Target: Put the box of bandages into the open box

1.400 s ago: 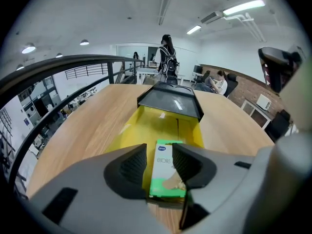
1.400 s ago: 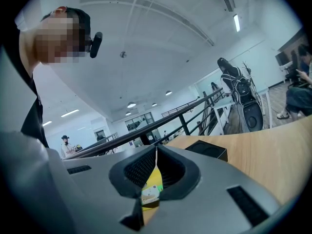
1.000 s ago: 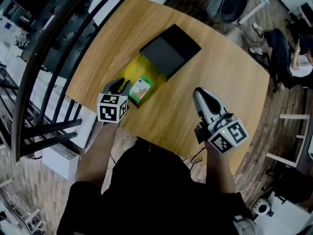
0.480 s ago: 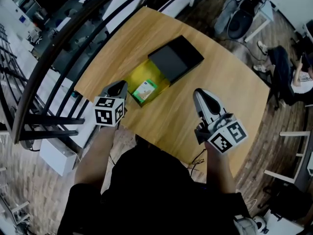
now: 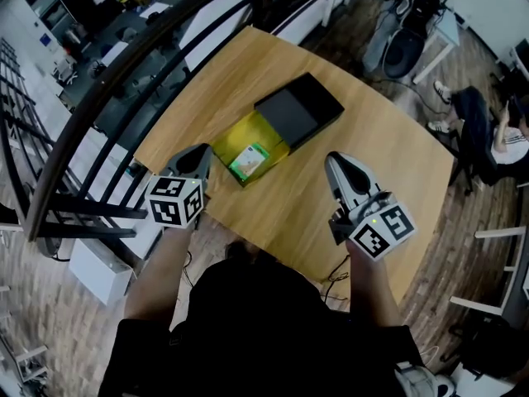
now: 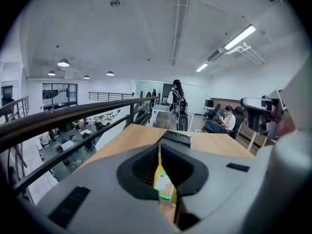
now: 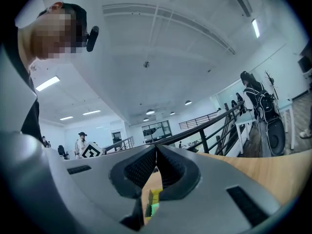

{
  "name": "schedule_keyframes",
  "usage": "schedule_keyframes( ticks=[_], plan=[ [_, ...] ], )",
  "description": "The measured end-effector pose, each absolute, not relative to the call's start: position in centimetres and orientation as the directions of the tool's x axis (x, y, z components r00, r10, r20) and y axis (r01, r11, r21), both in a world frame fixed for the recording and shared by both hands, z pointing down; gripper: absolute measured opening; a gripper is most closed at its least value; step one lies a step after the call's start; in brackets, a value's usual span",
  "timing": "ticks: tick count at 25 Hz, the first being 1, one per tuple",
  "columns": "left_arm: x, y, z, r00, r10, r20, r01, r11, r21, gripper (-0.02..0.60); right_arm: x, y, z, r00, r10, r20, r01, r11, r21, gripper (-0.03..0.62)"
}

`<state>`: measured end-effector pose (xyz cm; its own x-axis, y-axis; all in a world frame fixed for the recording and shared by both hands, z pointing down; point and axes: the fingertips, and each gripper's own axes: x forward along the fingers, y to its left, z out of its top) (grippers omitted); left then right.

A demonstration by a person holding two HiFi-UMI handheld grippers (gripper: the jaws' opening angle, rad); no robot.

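Observation:
The green and white box of bandages lies inside the open yellow box on the round wooden table. The yellow box's black lid rests against its far side. My left gripper is shut and empty, just left of the yellow box at the table's near-left edge. Its own view shows the bandage box past the closed jaws. My right gripper hovers over the table to the right of the box, shut on nothing. The yellow box shows below its jaws.
A dark metal railing curves round the table's left side, with a drop to a lower floor beyond. A person sits at the far right. Another person with a backpack stands past the table. A white chair stands to the right.
My left gripper has drawn back left from the bandage box and its jaws have closed. The bandage box stays in the yellow box. The right gripper has held still.

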<state>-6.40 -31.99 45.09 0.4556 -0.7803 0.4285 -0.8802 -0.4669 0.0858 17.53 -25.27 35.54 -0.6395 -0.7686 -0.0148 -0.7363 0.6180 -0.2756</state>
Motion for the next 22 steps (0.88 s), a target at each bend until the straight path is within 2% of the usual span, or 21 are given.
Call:
schedule_keyframes(
  ticks=[7, 13, 22],
  plan=[
    [-8.3, -31.1, 40.4, 0.472, -0.816, 0.334, -0.877, -0.473, 0.084, 0.026, 16.6, -25.3, 32.7, -0.623, -0.78, -0.054, -0.752, 0.617, -0.231, 0.036],
    [-12.8, -29.8, 38.0, 0.464, -0.84, 0.28, -0.883, -0.464, 0.071, 0.025, 13.4, -25.0, 31.0, -0.603, -0.794, -0.077, -0.77, 0.605, -0.203, 0.036],
    [-17.4, -28.1, 35.6, 0.443, -0.873, 0.205, -0.895, -0.443, 0.05, 0.025, 9.8, -24.7, 27.3, -0.602, -0.791, -0.107, -0.79, 0.609, -0.062, 0.035]
  ],
)
